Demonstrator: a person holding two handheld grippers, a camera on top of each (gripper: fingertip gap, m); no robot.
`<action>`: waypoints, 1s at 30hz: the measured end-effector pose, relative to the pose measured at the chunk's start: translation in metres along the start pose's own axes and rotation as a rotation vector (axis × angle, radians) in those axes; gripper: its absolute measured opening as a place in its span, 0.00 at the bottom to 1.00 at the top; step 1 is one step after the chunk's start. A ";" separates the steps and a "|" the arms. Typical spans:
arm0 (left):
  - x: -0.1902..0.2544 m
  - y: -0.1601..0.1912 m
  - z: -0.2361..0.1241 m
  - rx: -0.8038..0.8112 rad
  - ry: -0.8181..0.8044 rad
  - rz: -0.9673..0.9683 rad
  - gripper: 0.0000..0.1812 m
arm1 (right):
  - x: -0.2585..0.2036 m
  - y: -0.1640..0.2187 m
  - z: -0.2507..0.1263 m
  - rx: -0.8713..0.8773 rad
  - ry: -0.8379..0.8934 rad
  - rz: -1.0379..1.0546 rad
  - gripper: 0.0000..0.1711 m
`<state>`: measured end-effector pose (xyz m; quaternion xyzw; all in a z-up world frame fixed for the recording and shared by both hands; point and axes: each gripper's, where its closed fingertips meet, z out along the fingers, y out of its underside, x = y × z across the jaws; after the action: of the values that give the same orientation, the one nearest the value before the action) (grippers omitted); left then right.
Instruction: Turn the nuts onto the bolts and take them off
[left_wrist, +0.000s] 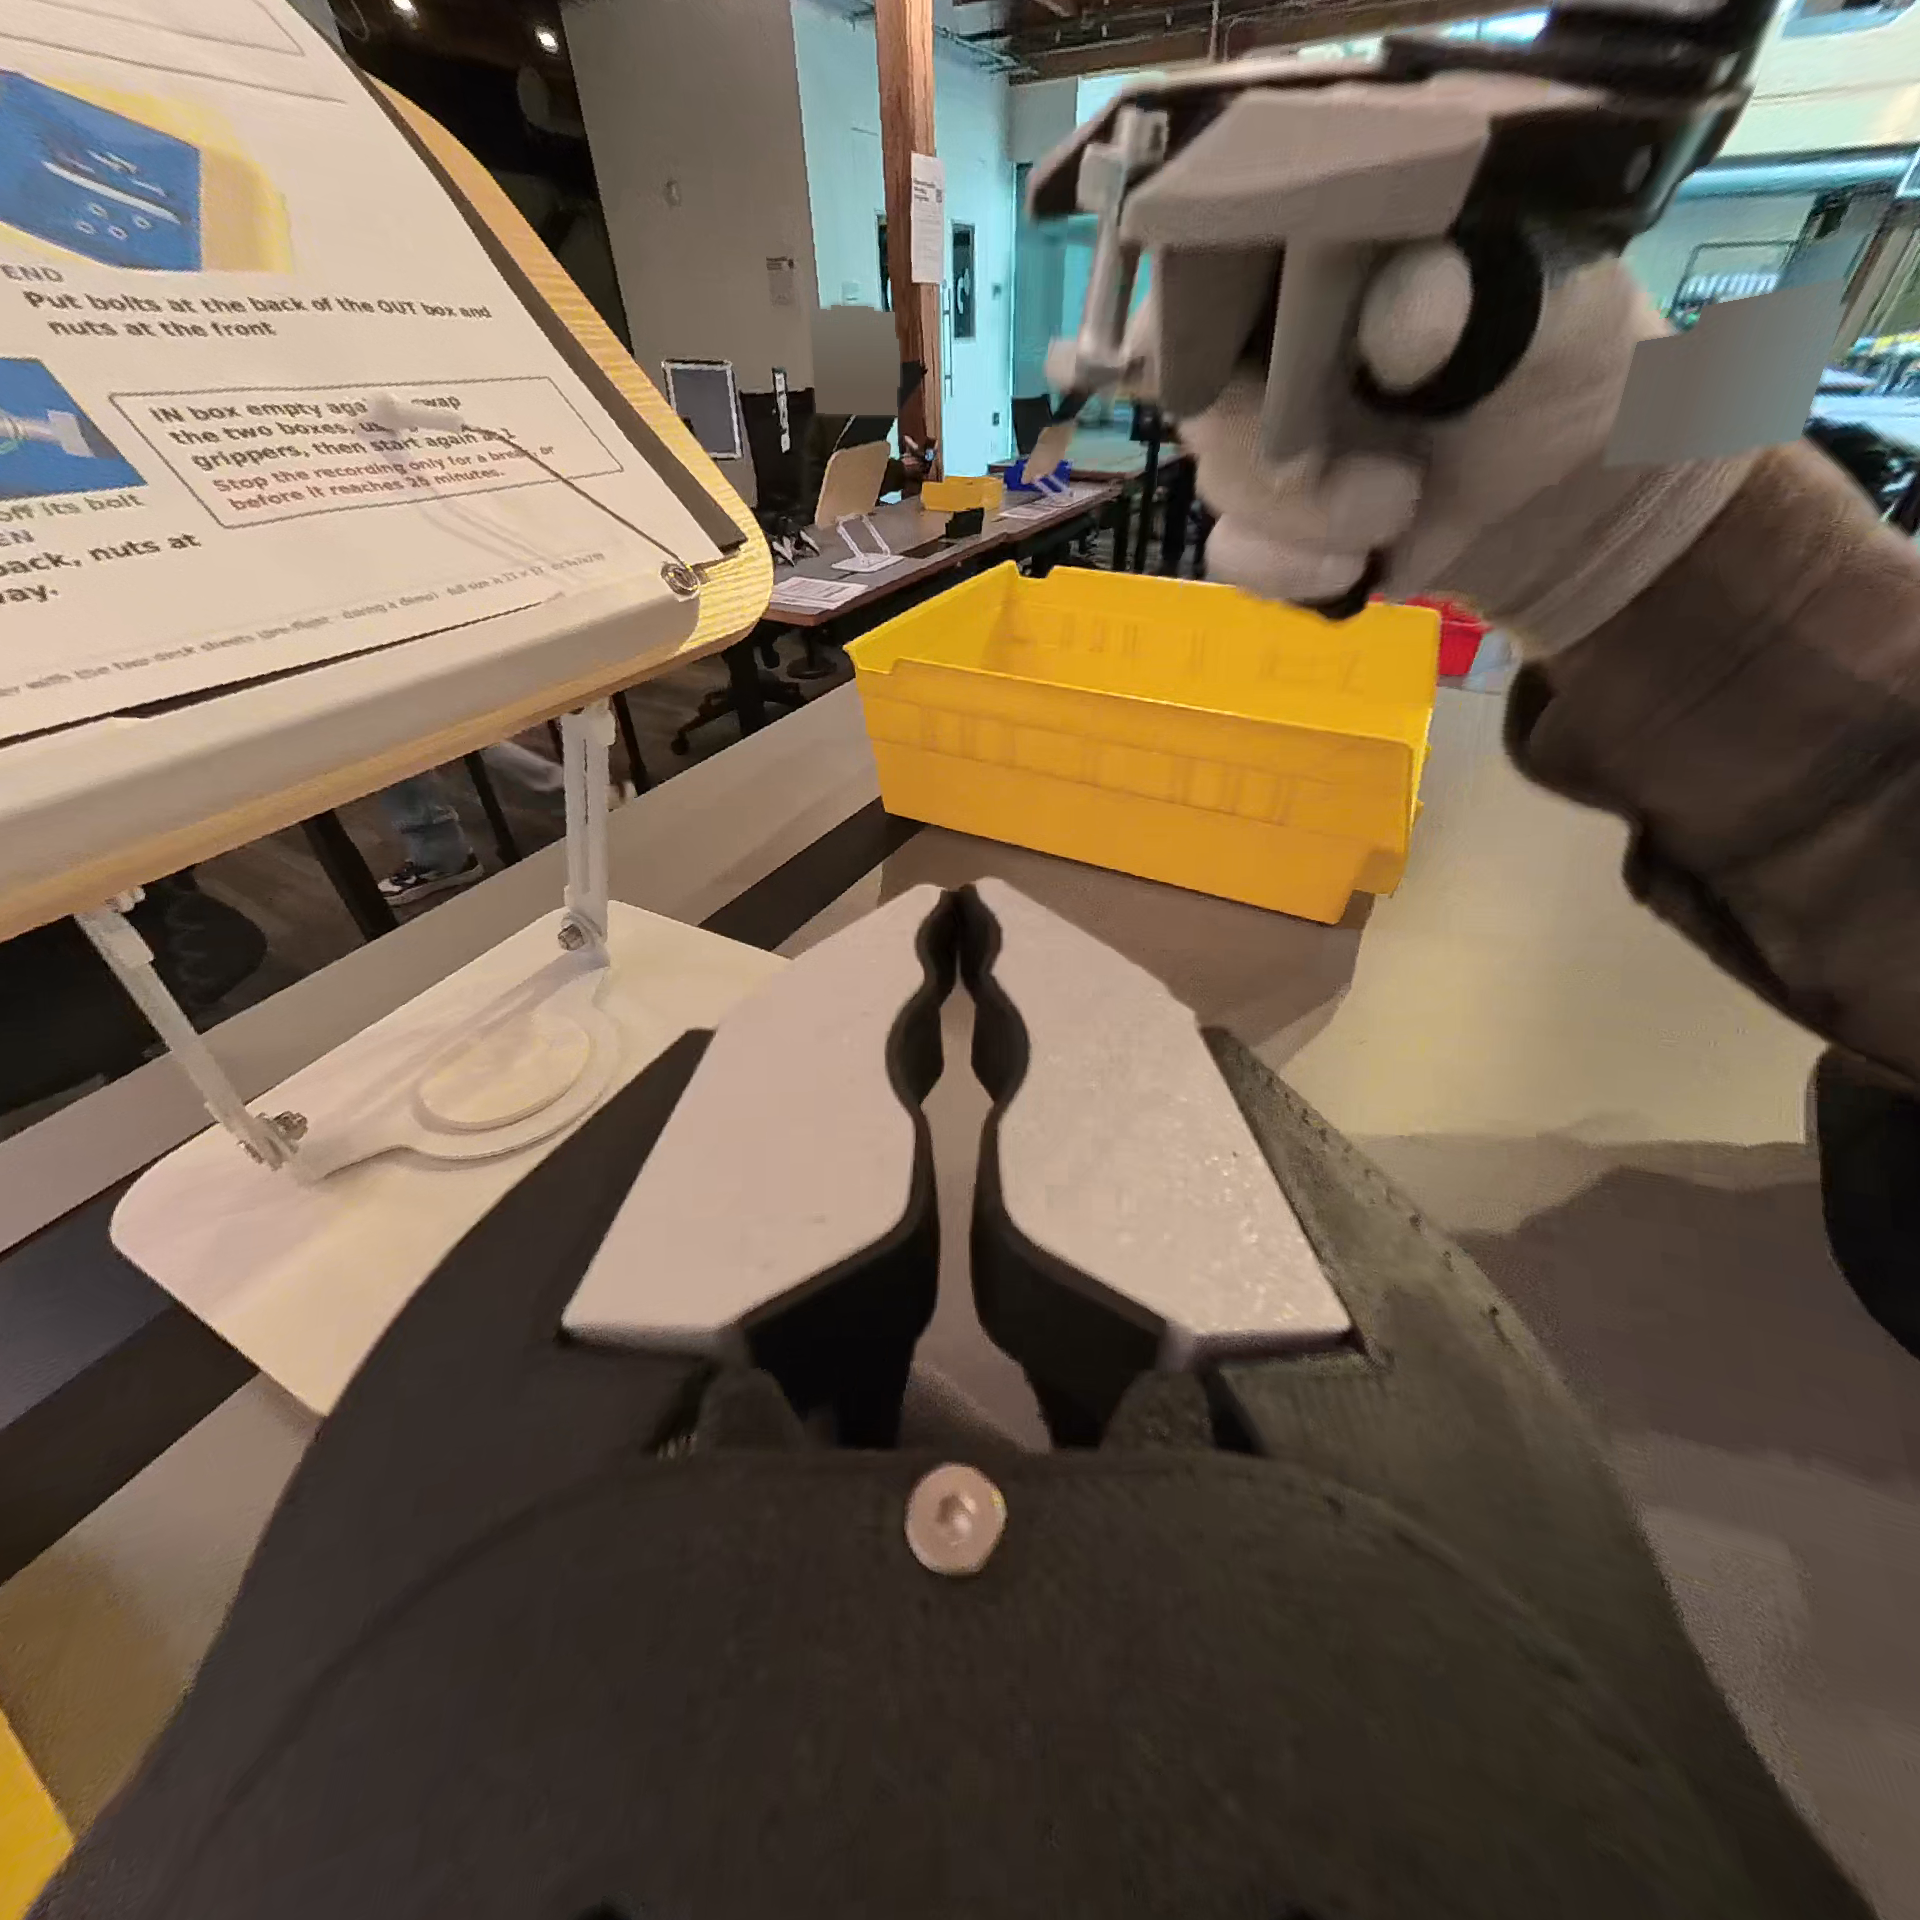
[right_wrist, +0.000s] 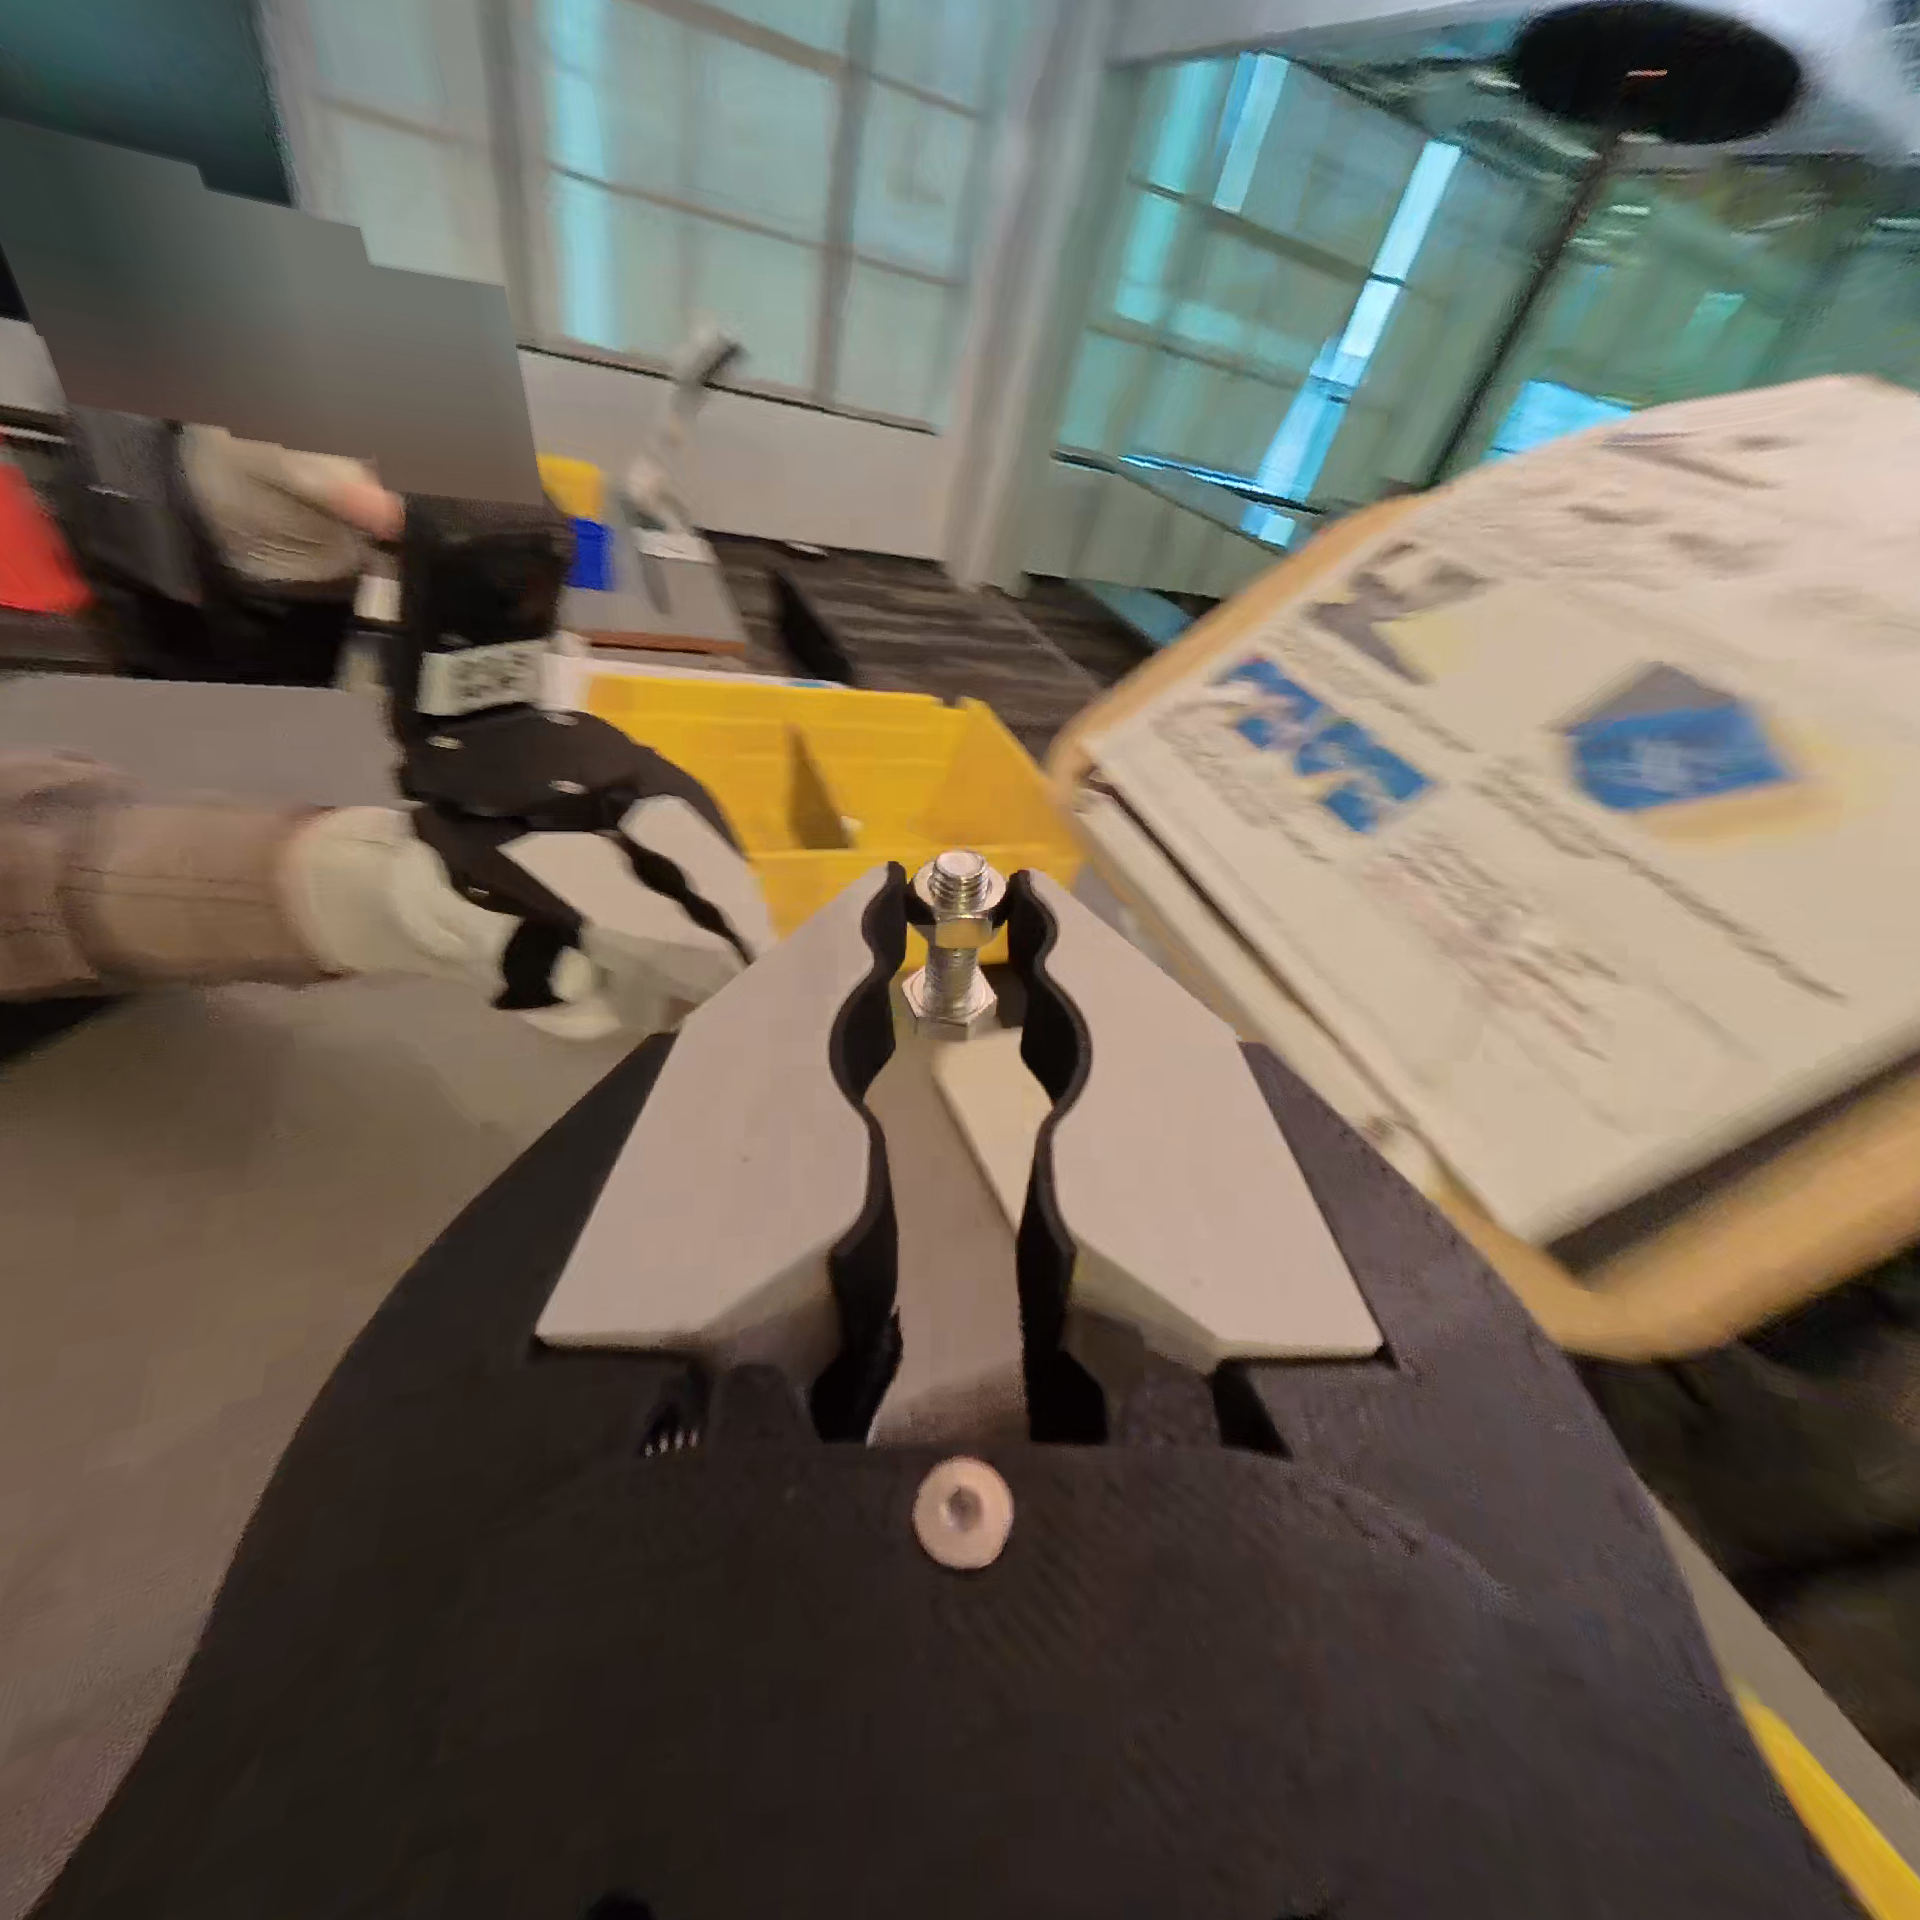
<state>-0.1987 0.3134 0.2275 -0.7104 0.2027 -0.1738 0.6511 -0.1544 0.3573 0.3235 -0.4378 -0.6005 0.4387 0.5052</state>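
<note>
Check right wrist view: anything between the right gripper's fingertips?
Yes. In the right wrist view the right gripper is shut on a steel bolt, clamping the nut threaded near its end.

The setting is an open-plan workshop or lab. Behind the yellow plastic parts bin (left_wrist: 1143, 727) on the grey worktop (left_wrist: 1455, 987) stand rows of dark workbenches (left_wrist: 935, 540) carrying similar bins. Left of the bin, a printed instruction sheet on a tilted wooden board (left_wrist: 312, 416) faces the operator. Beyond the bin, exposed ceiling beams and large grid windows (right_wrist: 727, 208) are visible.
</note>
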 end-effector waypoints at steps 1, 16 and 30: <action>0.000 0.000 0.000 -0.002 -0.001 0.004 0.00 | 0.020 0.001 -0.020 -0.025 0.092 -0.001 0.10; 0.002 0.013 0.006 -0.050 -0.004 -0.010 0.00 | 0.136 0.258 -0.222 -0.954 0.748 0.426 0.10; -0.003 0.022 0.007 -0.086 -0.016 -0.008 0.00 | 0.123 0.314 -0.221 -1.116 0.713 0.507 0.10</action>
<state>-0.1988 0.3193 0.2053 -0.7400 0.2020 -0.1619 0.6207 0.0778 0.5685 0.0699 -0.8746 -0.4134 -0.0004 0.2534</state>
